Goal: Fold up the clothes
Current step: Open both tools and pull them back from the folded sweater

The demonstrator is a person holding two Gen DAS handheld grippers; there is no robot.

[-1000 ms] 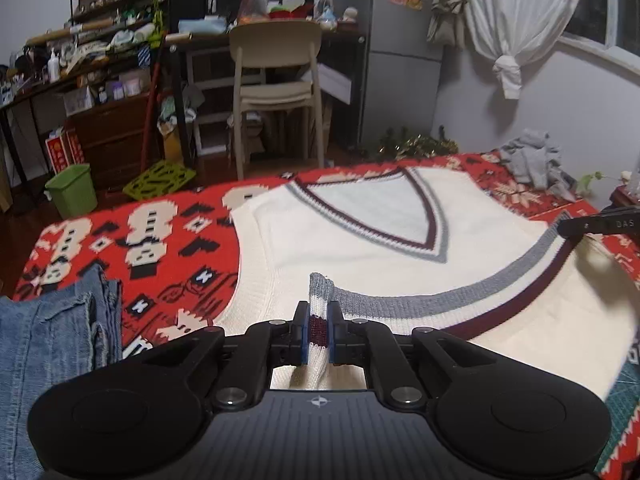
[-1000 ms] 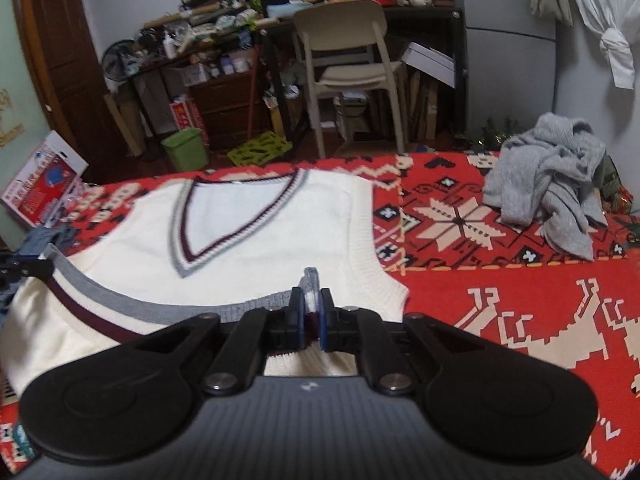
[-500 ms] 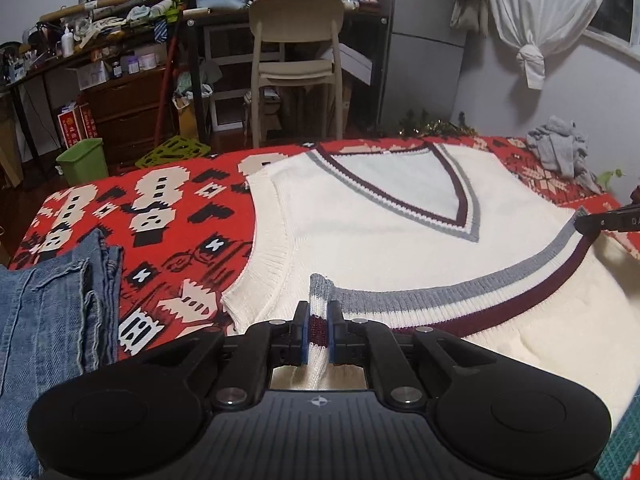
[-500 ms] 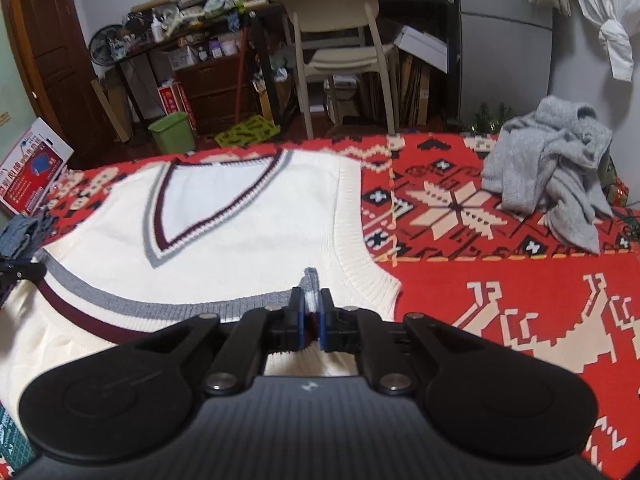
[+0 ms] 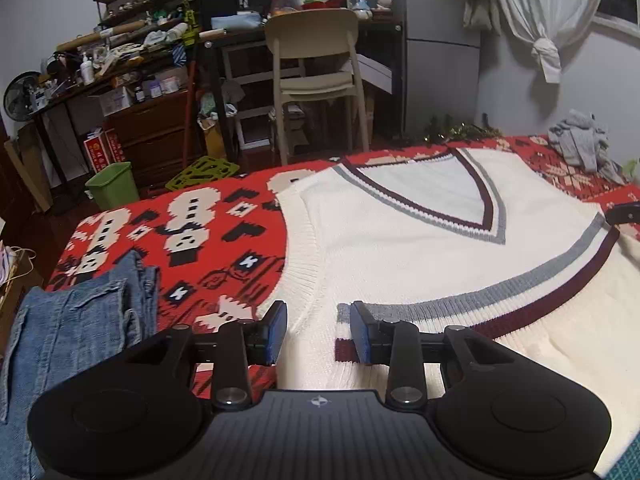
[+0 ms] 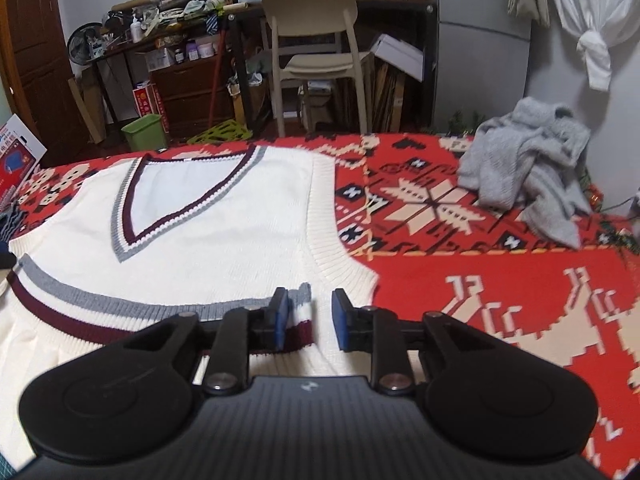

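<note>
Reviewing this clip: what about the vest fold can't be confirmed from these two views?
- Left wrist view: the cream vest near its folded hem is covered by the left claw body.
- Right wrist view: the right claw body hides the vest's near edge.
- Jeans are cut off by the left view's edge.

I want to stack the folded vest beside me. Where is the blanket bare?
Bare: red blanket right of the vest, near side of the grey sweater; a narrower strip between vest and jeans. Crowded: far right corner and left edge.
</note>
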